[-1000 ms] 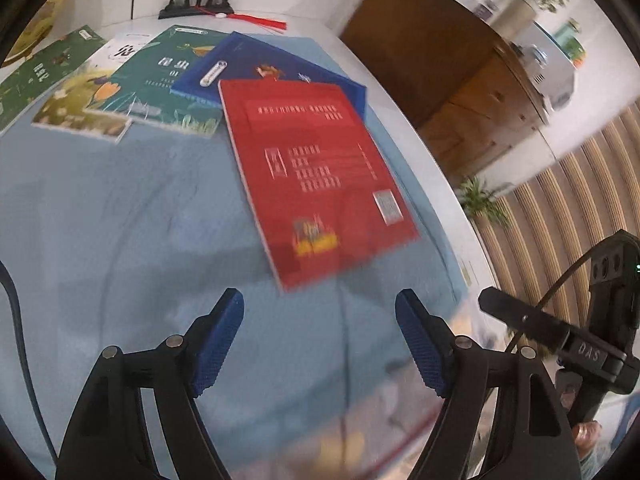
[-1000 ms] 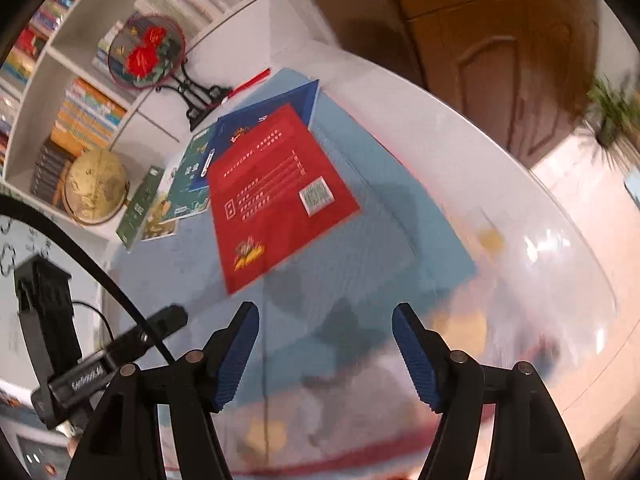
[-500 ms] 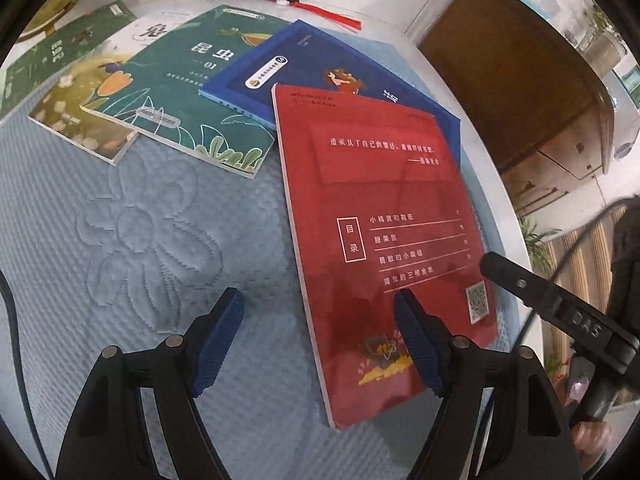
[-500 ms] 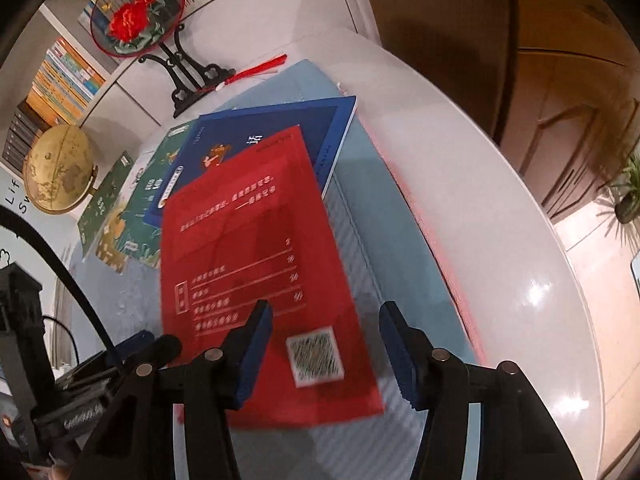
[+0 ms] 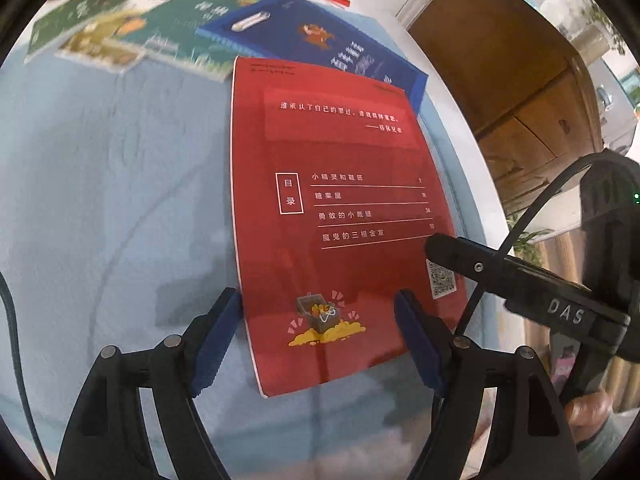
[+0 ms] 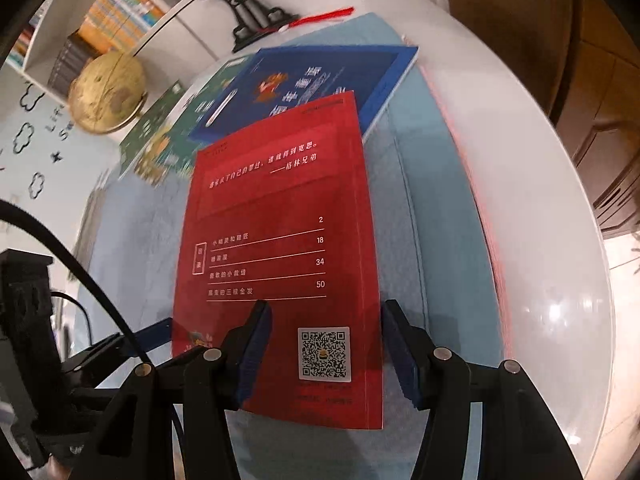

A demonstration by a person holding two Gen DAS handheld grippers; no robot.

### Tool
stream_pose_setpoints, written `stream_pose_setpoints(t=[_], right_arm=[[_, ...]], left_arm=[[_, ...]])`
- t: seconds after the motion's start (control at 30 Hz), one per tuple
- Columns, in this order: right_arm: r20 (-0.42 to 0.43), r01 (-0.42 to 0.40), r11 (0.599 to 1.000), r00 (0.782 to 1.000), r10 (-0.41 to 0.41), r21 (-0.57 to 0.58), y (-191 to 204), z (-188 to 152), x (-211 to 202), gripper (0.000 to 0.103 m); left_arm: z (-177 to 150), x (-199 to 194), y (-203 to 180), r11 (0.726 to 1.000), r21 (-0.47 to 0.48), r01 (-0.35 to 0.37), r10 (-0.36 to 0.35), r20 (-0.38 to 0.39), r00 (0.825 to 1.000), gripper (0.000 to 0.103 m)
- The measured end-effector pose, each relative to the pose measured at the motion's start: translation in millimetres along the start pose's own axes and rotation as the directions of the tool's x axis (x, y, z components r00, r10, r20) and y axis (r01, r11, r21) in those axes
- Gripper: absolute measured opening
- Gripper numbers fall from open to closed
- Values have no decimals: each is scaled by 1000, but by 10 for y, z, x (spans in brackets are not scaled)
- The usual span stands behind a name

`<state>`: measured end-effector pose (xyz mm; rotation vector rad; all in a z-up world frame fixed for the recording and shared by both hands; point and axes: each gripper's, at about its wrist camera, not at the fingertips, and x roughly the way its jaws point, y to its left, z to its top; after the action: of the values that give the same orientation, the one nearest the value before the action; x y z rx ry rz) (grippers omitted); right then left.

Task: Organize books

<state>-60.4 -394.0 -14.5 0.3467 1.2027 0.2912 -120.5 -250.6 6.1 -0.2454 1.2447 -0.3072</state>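
Note:
A red book (image 5: 340,208) (image 6: 280,240) lies flat on the pale blue mat (image 5: 100,180), its far edge overlapping a blue book (image 5: 320,36) (image 6: 320,80). Green books (image 5: 192,20) (image 6: 168,140) fan out to the left of that one. My left gripper (image 5: 316,312) is open just above the red book's near left part, its left pad at the book's left edge. My right gripper (image 6: 325,316) is open at a narrower gap over the near right corner with the QR code, its right pad at the book's right edge. Neither pair of pads presses on the book.
The mat covers a round white table (image 6: 540,240) whose edge curves close on the right. At the back stand a golden globe (image 6: 106,94), a black fan stand (image 6: 248,16) and a bookshelf (image 6: 112,12). A wooden cabinet (image 5: 520,100) is beyond the table.
Both grippers have come down and forward onto the red book's near end. The right gripper's jaws have narrowed; the left gripper's gap is unchanged. The books lie where they were.

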Motion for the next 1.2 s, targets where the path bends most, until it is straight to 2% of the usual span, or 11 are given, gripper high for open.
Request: stream_pose_setpoints(t=[0.13,0.27,0.37,0.47,0.6,0.8,0.87,1.03,1.1,1.17,1.2], right_arm=[[-51,-179,982,982,182,64,-221,-92,-95,56],[-46,-423,886,898,438,188,-501,-88,-127,56],[-77,-409,875,894,441,260,-600,-90,106,56],[-58,-436,865,885,462,249,-486,-41,132,57],[-24,-552,807,823,568,209,-233,38,-39,57],[-12,-602,792,795,606,103,385,74,-314,57],[-21,-597,800,800,599,63,673,60,-359,57],[-33,-626,780,779,626,11,1270,-10,-390,57],[-58,-647,762,760,647,19,1457,-77,-317,57],[-90,-635,772,769,633,8,1626,-179,-223,57],[-102,-626,779,775,624,4,1685,-216,-174,57]], left_arm=[[-185,-78,121,993,-97,71,-69,24,997,76],[-275,-154,461,923,-288,255,-250,54,967,76],[-329,-146,581,885,-346,311,-310,59,949,76],[-296,-146,529,896,-332,296,-297,49,954,76],[-209,-78,418,922,-276,272,-276,26,961,76],[-216,-156,578,902,-279,330,-338,19,941,76],[-241,-245,662,901,-272,338,-342,32,939,76],[-311,-567,1027,898,-288,333,-325,76,943,76],[-380,-752,1241,903,-300,306,-286,112,952,76],[-467,-935,1479,915,-324,240,-205,139,969,76],[-539,-1051,1649,928,-348,133,-89,139,986,76]])
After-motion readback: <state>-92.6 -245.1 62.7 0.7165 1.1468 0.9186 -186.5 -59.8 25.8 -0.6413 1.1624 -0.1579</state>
